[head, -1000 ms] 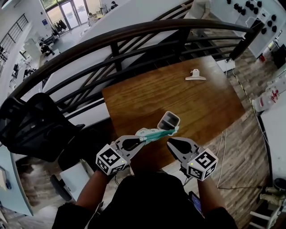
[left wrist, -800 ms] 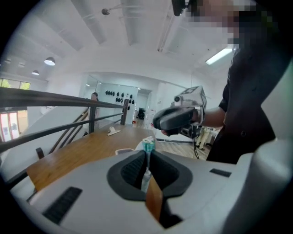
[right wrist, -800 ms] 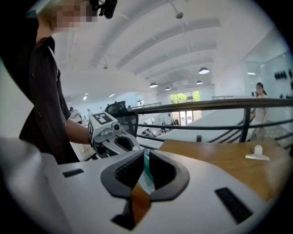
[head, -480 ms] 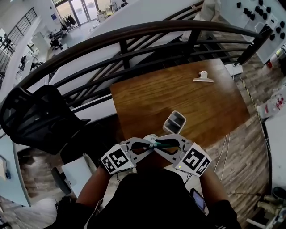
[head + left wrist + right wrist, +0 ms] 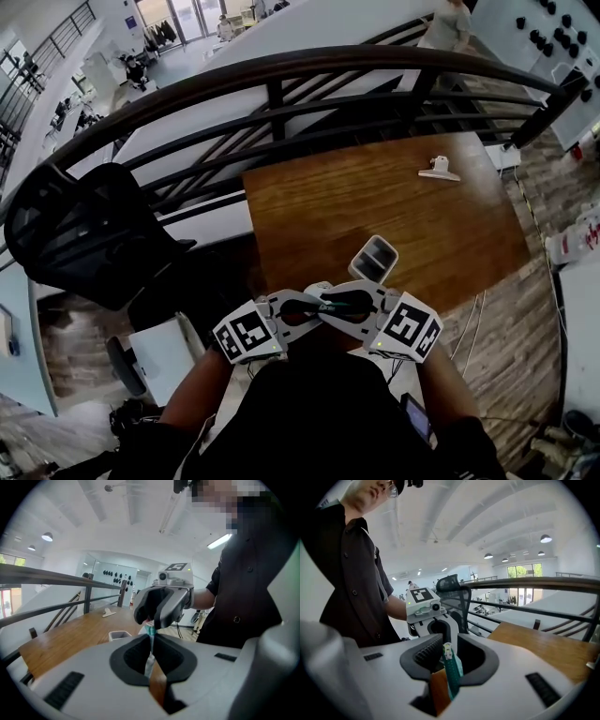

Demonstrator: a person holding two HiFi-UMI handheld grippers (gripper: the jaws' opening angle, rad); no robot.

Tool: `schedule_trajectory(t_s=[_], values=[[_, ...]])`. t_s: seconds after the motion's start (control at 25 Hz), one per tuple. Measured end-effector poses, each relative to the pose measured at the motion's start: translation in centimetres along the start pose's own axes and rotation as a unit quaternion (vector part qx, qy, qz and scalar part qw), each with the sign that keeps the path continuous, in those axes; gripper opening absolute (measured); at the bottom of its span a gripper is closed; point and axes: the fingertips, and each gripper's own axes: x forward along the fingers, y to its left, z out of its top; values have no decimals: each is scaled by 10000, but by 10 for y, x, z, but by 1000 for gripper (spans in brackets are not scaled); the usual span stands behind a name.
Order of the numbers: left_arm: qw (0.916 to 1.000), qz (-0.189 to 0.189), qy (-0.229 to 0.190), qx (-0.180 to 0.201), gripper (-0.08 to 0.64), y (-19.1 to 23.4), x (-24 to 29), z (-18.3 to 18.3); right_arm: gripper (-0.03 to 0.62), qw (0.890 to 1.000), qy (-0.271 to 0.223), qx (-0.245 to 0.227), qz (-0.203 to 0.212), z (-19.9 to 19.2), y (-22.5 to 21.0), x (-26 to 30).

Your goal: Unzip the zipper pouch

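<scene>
Close to person's body, above near edge of brown wooden table, small teal fabric zipper pouch held between both tools. Left gripper clenched on pouch as anchor; right gripper clamped on its zipper end, likely to draw slider along

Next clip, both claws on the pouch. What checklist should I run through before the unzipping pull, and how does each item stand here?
1. Left claw shut on the pouch: ok.
2. Right claw shut on the pouch's teal zipper strip: ok.
3. Right claw pinching the white zipper pull itself, not just the strip below it: cannot tell.
4. Pouch held in the air between the two claws, off the table: ok.
5. Tray and clip apart from the claws, out of the pulling line: ok.
6. How far the zipper is open: cannot tell.
</scene>
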Motion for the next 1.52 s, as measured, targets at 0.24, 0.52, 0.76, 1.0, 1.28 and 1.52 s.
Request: schedule_trajectory(t_s=[0.24, 0.52, 0.76, 1.0, 1.28, 1.52], values=[[9998, -27, 169, 45, 25, 0, 2, -4, 54, 9997, 77, -27, 219, -4, 4, 2], [9996, -45, 240, 116, 25, -1, 8, -2, 47, 9995, -157, -217, 188, -5, 4, -7], [9994, -38, 327, 88, 25, 3, 6, -6, 43, 9982, -533, -249, 71, 2, 1, -16], [9996, 15, 297, 15, 25, 8, 7, -5, 39, 9978, -662, -65, -68, -3, -4, -25], [9993, 235, 282, 106, 25, 15, 10, -1, 35, 9865, -1073, 1093, -572, -8, -21, -32], [9966, 521, 532, 352, 25, 25, 14, -11, 34, 9501, -1077, 2805, -839, -23, -38, -27]])
